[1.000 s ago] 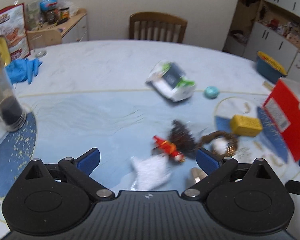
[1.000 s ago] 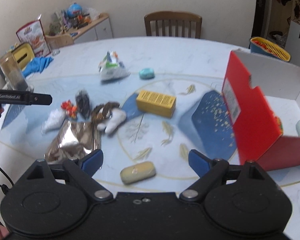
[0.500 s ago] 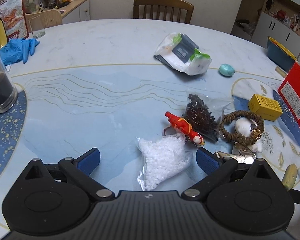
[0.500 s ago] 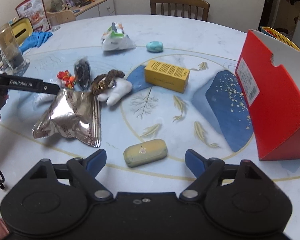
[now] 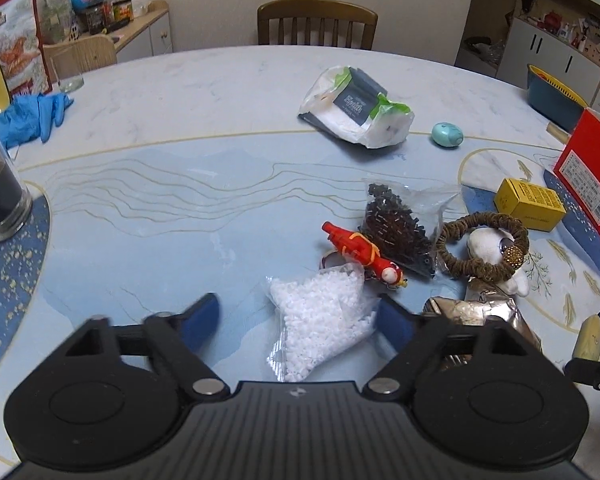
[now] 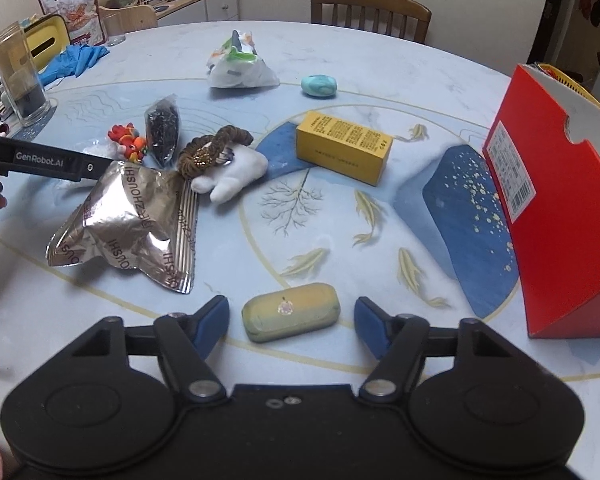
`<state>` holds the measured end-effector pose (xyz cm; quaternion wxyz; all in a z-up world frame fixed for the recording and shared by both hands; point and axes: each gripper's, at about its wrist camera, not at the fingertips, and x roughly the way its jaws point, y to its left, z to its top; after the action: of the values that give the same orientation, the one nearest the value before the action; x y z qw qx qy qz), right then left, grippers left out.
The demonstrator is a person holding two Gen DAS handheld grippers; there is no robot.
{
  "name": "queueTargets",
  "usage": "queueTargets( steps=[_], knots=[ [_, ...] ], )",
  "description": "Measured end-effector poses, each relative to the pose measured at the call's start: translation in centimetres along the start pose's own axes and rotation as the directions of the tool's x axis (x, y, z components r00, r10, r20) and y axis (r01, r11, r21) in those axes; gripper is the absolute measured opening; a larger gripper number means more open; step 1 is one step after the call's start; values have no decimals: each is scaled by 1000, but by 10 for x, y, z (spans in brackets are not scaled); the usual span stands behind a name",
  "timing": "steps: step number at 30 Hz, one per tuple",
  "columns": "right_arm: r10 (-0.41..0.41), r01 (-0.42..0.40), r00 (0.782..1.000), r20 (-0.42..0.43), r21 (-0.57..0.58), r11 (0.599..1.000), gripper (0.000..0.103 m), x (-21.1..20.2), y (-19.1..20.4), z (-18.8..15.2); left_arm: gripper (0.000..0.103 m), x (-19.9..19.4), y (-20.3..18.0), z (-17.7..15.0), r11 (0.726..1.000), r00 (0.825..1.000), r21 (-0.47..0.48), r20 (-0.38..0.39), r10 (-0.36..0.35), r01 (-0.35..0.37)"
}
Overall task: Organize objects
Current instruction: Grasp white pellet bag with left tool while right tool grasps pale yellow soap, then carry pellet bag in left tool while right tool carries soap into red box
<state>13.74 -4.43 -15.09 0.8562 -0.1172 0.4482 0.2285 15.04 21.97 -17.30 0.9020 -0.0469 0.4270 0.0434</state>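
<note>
**— Where are your grippers?**

— My left gripper [image 5: 298,316] is low over the table [image 5: 180,184], and its jaws are closing with the bag of white beads [image 5: 320,316] lying between them. The right fingertip [image 5: 394,326] looks right at the bag's edge, the left one is still clear of it, so I don't count it as gripped.

**— And the right?**

— My right gripper [image 6: 292,322] is closing too, around the olive-yellow case [image 6: 291,312]. The case lies flat on the table between the blue tips, with a gap on both sides.

**— What else is near?**

— Just beyond the white beads are a red toy bird [image 5: 360,250] and a bag of dark beads [image 5: 400,228], touching each other. A brown hair tie [image 6: 212,150] rests on a white plush toy [image 6: 236,174], beside a crumpled silver foil bag [image 6: 136,224]. A yellow box [image 6: 342,152] sits mid-table, a teal egg-shaped thing [image 6: 319,85] farther back, and an open red box [image 6: 560,216] stands at the right.
</note>
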Motion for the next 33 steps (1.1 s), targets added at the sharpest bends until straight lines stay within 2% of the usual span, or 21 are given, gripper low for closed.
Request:
queueTargets(
  steps=[2, 4, 7, 11, 20, 33],
  knots=[
    [5, -5, 1000, 4, -7, 1000, 60, -1, 1, 0, 56, -2, 0, 2, 1000, 1000, -4, 4, -6, 6],
    [2, -2, 1000, 7, -16, 1000, 57, -2, 3, 1, 55, -3, 0, 3, 1000, 1000, -12, 2, -3, 3],
    [-2, 2, 1000, 8, -18, 1000, 51, -2, 3, 1, 45, -7, 1, 3, 1000, 1000, -23, 10, -8, 8],
    [-8, 9, 1000, 14, -36, 999, 50, -6, 3, -1, 42, -12, 2, 6, 1000, 1000, -25, 13, -3, 3],
    [37, -37, 998, 49, -1, 999, 50, -33, -8, 6, 42, -38, -8, 17, 999, 1000, -40, 25, -19, 20],
    [80, -93, 982, 171, 69, 993, 50, -90, -46, 32, 42, -87, -62, 46, 994, 993, -25, 66, -101, 103]
  ],
)
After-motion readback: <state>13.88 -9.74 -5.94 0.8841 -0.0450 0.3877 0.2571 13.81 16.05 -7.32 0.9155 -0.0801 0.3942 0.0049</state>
